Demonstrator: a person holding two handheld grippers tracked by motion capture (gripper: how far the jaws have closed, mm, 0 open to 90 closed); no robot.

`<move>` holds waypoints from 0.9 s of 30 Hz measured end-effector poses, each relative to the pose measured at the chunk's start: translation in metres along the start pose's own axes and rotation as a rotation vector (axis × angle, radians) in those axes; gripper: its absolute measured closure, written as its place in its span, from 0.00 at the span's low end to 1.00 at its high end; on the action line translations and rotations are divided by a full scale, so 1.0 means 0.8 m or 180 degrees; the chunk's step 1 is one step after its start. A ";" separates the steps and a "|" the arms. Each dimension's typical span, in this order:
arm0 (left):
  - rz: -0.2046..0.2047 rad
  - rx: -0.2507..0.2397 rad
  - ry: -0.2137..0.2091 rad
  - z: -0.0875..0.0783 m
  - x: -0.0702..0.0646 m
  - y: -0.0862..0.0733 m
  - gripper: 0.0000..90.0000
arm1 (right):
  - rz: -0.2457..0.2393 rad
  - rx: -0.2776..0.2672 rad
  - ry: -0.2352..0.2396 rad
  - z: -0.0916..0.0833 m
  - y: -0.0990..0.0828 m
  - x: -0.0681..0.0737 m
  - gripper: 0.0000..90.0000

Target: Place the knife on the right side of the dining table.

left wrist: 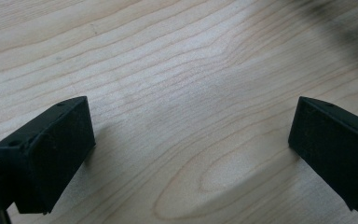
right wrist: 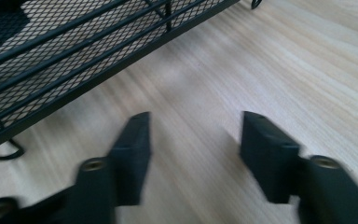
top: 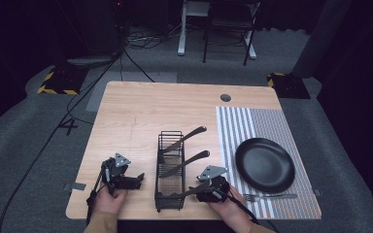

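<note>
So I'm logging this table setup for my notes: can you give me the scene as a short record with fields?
surface: wooden table
rack: black wire caddy at the centre front, holding three black-handled utensils
mat: striped placemat at the right
plate: black plate on the mat
fork: fork on the mat, in front of the plate
left tongs: left tongs open, nothing between them, over bare wood
right tongs: right tongs open, empty, beside the caddy
</note>
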State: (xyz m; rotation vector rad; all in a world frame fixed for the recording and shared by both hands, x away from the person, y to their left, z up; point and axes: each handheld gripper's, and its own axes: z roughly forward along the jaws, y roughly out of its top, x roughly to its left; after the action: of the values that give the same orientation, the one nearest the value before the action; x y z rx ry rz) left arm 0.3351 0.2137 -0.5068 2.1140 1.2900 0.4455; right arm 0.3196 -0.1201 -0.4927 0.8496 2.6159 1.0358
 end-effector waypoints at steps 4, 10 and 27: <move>0.0023 0.0000 -0.0010 0.002 0.001 0.002 0.00 | 0.0073 0.0014 0.0098 -0.013 0.004 -0.003 0.61; 0.0029 0.0003 -0.0018 0.003 0.002 0.004 0.00 | 0.0186 -0.0080 0.0205 -0.056 0.018 -0.013 0.63; 0.0014 -0.0001 -0.0020 0.004 0.002 0.005 0.00 | 0.0234 -0.0370 0.0262 -0.121 0.054 -0.042 0.67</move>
State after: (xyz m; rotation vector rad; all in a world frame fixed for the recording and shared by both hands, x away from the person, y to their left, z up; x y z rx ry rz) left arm 0.3405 0.2126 -0.5068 2.1168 1.2820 0.4407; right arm 0.3291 -0.1689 -0.3929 0.9002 2.5781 1.2540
